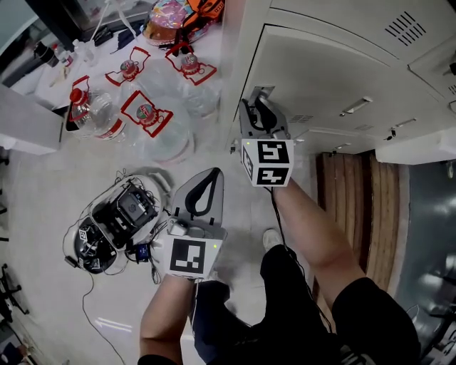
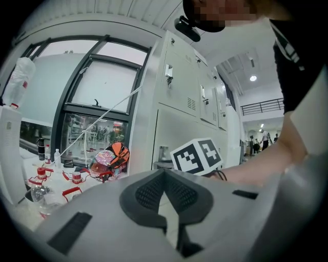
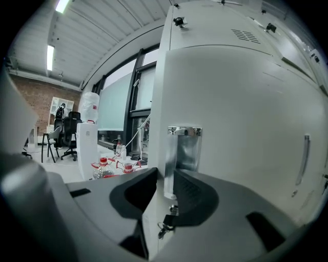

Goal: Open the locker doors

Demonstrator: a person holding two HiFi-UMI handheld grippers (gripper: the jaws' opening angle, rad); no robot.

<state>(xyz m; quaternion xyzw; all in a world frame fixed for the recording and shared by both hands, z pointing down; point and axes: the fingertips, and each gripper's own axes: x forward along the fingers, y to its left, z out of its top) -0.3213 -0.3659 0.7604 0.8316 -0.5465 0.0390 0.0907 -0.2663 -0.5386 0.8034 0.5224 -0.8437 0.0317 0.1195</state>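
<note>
On the far left, big water bottles (image 1: 146, 114) with red caps stand on the pale floor (image 1: 43, 185). A bright orange and pink helmet (image 1: 171, 18) lies behind them. Nearer to me is a round white thing full of black cables (image 1: 121, 214).

Next comes my left gripper (image 1: 212, 175). It is up in the air, away from the lockers. Its fingers (image 2: 148, 192) are pressed together at the tip and they hold nothing.

To the right of it is my right gripper (image 1: 258, 96). It is right up at the left edge of a white locker door (image 1: 335, 78), and the door is closed. A shiny silver handle (image 3: 183, 148) sits at that edge. My right fingers (image 3: 195, 192) are apart, one on each side of the handle's thin lip. I can see a thin gap on the left side, so they are not squeezing it.

Further right are more white locker doors with long handles (image 1: 356, 105). Below them is a strip of brown wood floor (image 1: 356, 207).
</note>
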